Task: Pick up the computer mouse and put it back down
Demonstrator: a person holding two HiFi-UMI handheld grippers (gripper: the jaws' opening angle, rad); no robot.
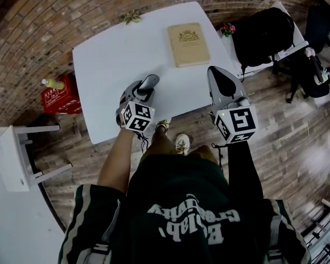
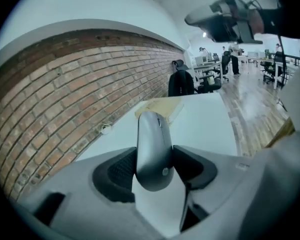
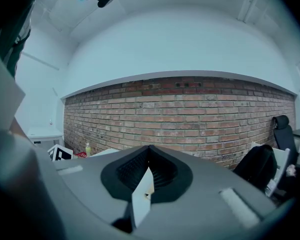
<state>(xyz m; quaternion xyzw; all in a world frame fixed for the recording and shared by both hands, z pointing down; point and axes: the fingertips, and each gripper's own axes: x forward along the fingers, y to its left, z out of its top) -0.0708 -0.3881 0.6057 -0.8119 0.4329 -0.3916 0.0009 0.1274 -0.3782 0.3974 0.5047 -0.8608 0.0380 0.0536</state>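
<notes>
Pick-up step in hand: my left gripper clamps the computer mouse by its sides, jaws wide, apparently clear of the tabletop near its front edge. My right gripper is closed and empty. Next I lower it level, then release.

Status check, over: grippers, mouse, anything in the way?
Left gripper shut on computer mouse, over white table. Right gripper shut, empty. Book farther back on table, clear of mouse.
</notes>
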